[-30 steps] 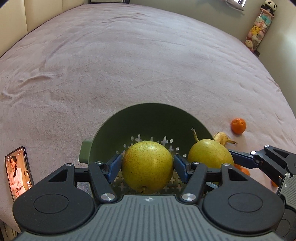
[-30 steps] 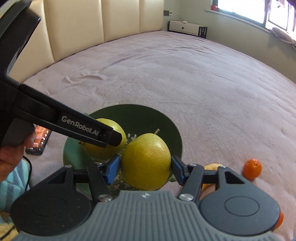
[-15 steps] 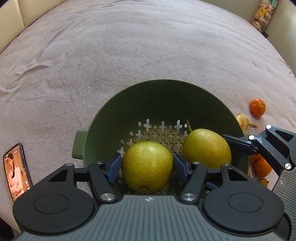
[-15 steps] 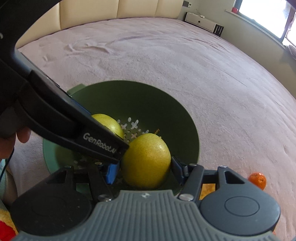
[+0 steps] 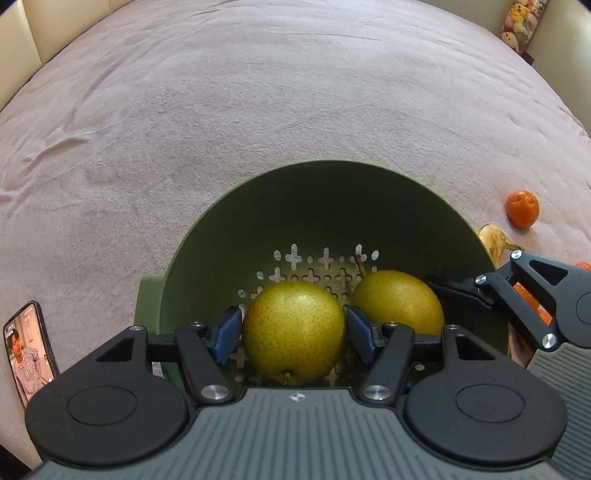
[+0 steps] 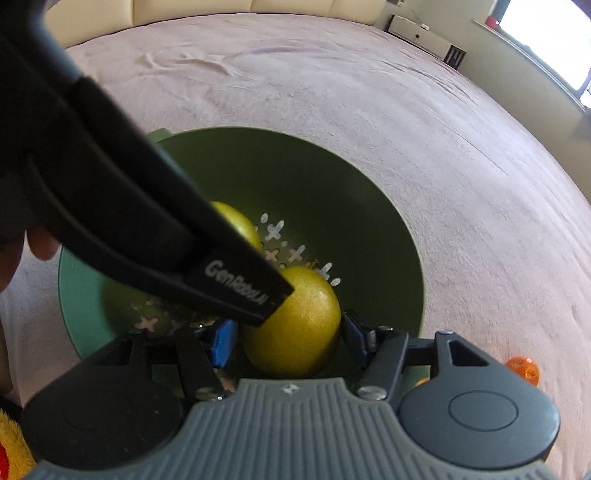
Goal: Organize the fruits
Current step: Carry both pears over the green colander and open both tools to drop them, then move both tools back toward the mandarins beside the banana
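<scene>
A green perforated colander [image 5: 332, 199] sits on the pink bedspread. My left gripper [image 5: 293, 330] is shut on a yellow-green pear [image 5: 293, 332], held low inside the colander. My right gripper [image 6: 290, 338] is shut on a second pear [image 6: 299, 325], also inside the colander [image 6: 369, 221]; that pear shows beside the first in the left wrist view [image 5: 399, 301]. In the right wrist view the left gripper's body crosses in front and hides most of the left pear [image 6: 236, 221]. A mandarin [image 5: 522, 208] lies on the bed right of the colander.
A banana end [image 5: 493, 238] and more mandarins [image 5: 524, 295] lie by the colander's right rim. A phone [image 5: 27, 350] lies at the lower left. Plush toys [image 5: 522, 22] stand at the far right corner. A white cabinet [image 6: 424, 35] stands beyond the bed.
Both grippers have moved down and forward with their pears, from above the colander's near rim to deep inside it. The pears stay gripped.
</scene>
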{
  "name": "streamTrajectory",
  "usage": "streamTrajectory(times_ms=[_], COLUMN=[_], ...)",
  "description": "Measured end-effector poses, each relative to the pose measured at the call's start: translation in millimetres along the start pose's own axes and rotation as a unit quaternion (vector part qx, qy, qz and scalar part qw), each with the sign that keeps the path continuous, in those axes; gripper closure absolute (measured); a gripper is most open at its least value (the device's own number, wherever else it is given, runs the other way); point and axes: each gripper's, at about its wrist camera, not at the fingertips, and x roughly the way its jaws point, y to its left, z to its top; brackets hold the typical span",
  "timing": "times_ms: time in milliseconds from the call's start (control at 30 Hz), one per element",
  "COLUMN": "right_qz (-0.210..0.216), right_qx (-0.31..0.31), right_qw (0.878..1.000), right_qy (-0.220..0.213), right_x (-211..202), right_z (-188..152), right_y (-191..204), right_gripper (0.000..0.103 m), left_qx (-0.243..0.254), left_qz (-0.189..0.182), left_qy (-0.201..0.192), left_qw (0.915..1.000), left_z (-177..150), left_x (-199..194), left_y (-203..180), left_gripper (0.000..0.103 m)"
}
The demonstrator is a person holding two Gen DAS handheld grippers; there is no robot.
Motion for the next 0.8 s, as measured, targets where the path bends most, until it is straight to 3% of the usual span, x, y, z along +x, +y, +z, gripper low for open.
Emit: streamTrajectory(times_ms=[233, 333, 400, 800], right_qz=[-0.001, -0.013, -0.022, -0.033], right_qx=[-0.002, -0.009, -0.009, 0.020], right_qw=[1.000, 1.000, 1.000, 0.997], right_qy=[0.007, -0.004, -0.012, -0.059], right_x=[-1.4, -6.8, -11.4, -51.7], right_z=[3.1, 6.1, 6.8, 4.2], right_y=[-1.1, -2.2, -4.2, -13.3], right_gripper=[0.045, 0.032, 0.031, 0.027], left_qx=[0.003, 0.006, 0.007, 0.039], left_qz=[0.002, 0.007, 0.007, 0.019], left_qy=[0.007, 0.010, 0.007, -0.059], left_qw=[1.0000, 0.9999, 0.9999, 0.9973], left_z=[-0.3, -2.2, -2.6, -4.5], left_x=[0.3, -0.4, -3.2, -45.2], left_y=[-0.9, -1.2, -1.7, -19.3], left_gripper=[0.030, 0.026, 0.025, 0.021])
